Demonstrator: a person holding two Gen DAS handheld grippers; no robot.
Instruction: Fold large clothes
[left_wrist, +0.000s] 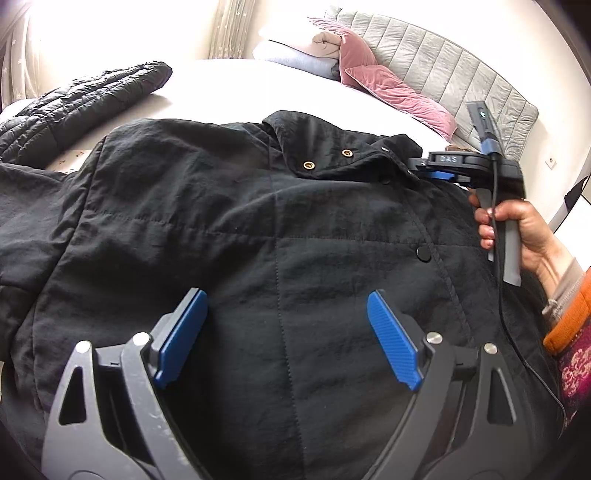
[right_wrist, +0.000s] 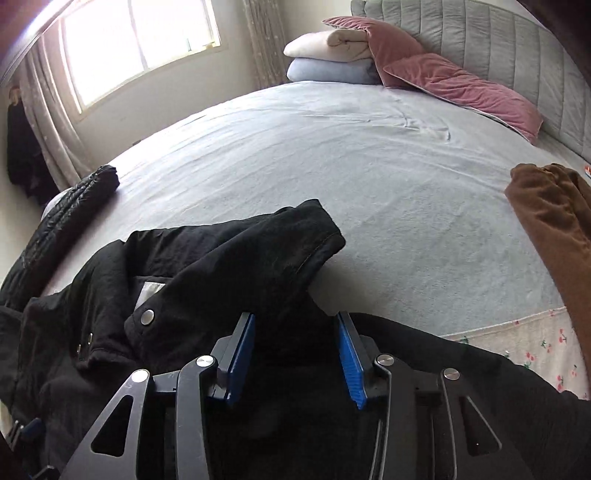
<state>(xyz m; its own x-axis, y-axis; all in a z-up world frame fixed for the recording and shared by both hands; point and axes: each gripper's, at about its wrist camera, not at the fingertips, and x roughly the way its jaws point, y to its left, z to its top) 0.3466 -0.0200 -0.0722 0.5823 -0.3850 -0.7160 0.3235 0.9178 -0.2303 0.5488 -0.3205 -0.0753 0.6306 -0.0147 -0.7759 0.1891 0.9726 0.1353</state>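
A large black jacket (left_wrist: 258, 229) lies spread on the bed, collar with brass eyelets (left_wrist: 308, 165) toward the far side. My left gripper (left_wrist: 286, 295) hovers open over the jacket's body, with nothing between its blue pads (left_wrist: 184, 339). A hand holds my right gripper (left_wrist: 424, 168) at the right end of the collar. In the right wrist view, the right gripper (right_wrist: 295, 315) stands partly open with black jacket fabric (right_wrist: 229, 266) lying between its pads (right_wrist: 349, 354). Both blue pad faces still show, so the pads are not pressing on the fabric.
A black puffer jacket (left_wrist: 74, 103) lies at the bed's far left edge. Pink pillows (right_wrist: 461, 85) and folded blankets (right_wrist: 325, 55) rest against the grey headboard (right_wrist: 517, 48). A brown garment (right_wrist: 554, 229) hangs at the right. Pale sheet (right_wrist: 332, 166) stretches beyond the jacket.
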